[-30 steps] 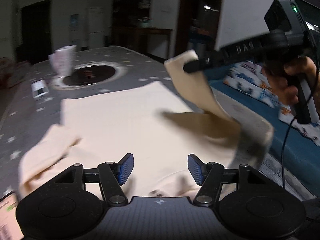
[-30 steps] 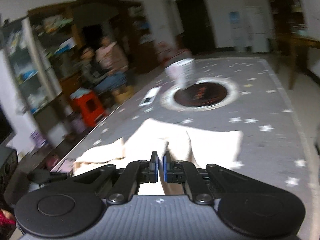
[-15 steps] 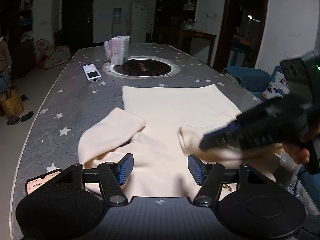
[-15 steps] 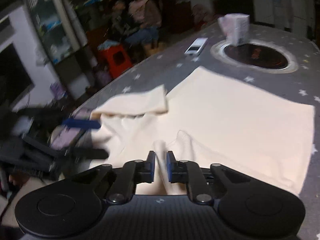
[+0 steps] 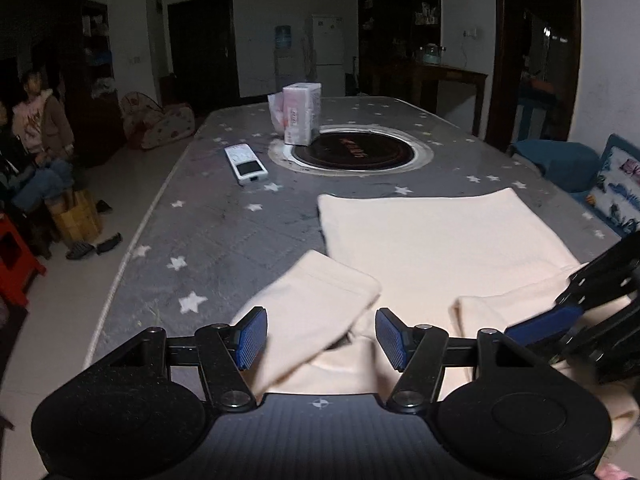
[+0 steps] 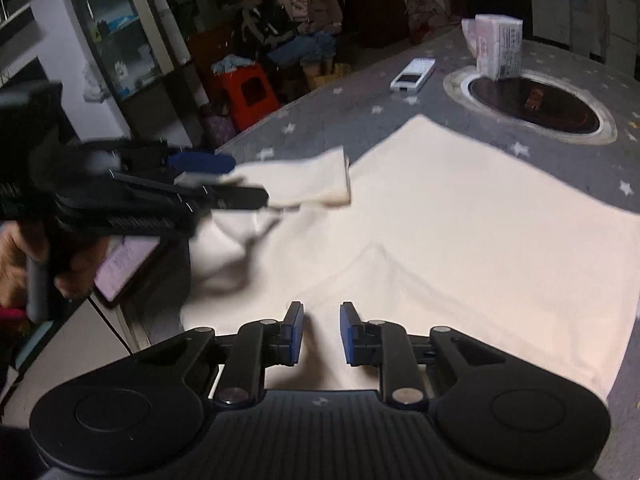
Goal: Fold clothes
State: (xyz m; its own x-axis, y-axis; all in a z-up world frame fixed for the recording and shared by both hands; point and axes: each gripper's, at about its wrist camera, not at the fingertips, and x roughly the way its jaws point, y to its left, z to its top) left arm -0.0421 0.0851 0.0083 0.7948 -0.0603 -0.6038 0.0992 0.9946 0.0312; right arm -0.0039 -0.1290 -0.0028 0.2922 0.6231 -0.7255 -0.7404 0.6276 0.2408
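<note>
A cream long-sleeved top (image 5: 432,240) (image 6: 480,216) lies flat on the grey star-print table (image 5: 224,240). Its right sleeve (image 6: 372,264) is folded in over the body and runs as a ridge into my right gripper (image 6: 320,336) (image 5: 560,308). That gripper's jaws are opening, with the cloth loose between the pads. My left gripper (image 5: 320,336) (image 6: 236,180) stands open over the left sleeve (image 5: 320,304) (image 6: 312,178), which lies out to the side with its cuff folded back. The sleeve passes between the blue pads ungripped.
A white remote (image 5: 246,164), a tissue pack (image 5: 300,114) and a round inset hotplate (image 5: 354,152) sit on the far half of the table. A lit phone (image 6: 124,260) lies at the near left edge. Two people (image 6: 296,12) sit beyond a red stool (image 6: 248,92).
My right gripper came down with the right sleeve, laid it across the body, and its jaws parted. My left gripper swung left, over the left sleeve.
</note>
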